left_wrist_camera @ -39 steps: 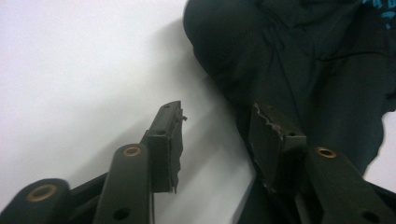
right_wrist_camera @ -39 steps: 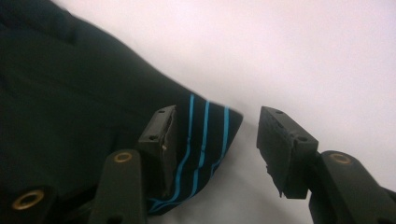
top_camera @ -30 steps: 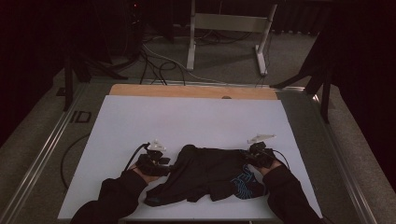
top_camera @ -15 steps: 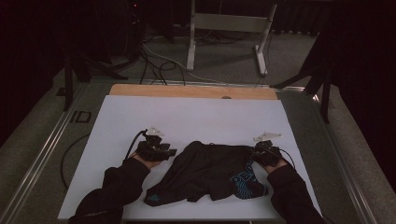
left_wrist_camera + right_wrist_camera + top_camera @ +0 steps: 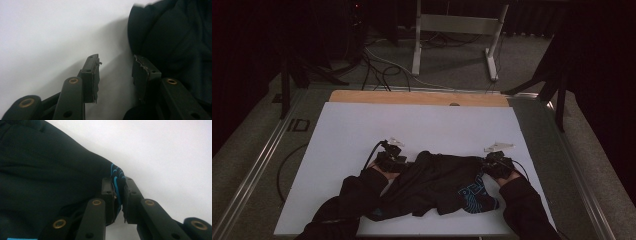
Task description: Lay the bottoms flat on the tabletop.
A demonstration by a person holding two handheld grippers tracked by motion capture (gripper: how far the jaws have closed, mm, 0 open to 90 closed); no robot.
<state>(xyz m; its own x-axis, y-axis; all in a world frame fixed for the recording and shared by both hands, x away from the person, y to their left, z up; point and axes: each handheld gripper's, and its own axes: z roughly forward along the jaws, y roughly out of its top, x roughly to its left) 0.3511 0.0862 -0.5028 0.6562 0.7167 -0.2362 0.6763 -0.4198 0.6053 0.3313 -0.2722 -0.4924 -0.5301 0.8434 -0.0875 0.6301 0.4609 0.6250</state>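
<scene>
Dim floor and tangled cables lie beyond the white bench (image 5: pixel 362 130), whose smooth matte top takes what little light there is. On its near half lies a dark shirt (image 5: pixel 437 182), crumpled, with the person's sleeves reaching in to either side of it.

Start at the right claw (image 5: pixel 119 195): its two black jaws are pressed together on a fold of the shirt's edge, a thin ridge of cloth with bright blue stripes standing up between the pads. From above, that claw (image 5: pixel 498 165) sits at the shirt's right end, and I judge it is pinning or holding a corner so the cloth can be drawn out flat from the other side.

The left claw (image 5: pixel 115 75) stands spread, with nothing between its worn, chipped pads but bare bench; its jaws have drawn in a little and remain apart. The rounded dark bulk of the shirt (image 5: pixel 172 42) lies just beside the right-hand jaw, close but not gripped. In the high view this claw (image 5: pixel 392 159) rests at the shirt's left end, seemingly lining up for a hold on that edge.

The cloth looks soft and limp, bunched into thick folds in the middle, with a blue print (image 5: pixel 474 192) showing near the right sleeve. The jaws are hard, flat bars with brass-coloured rivets.
</scene>
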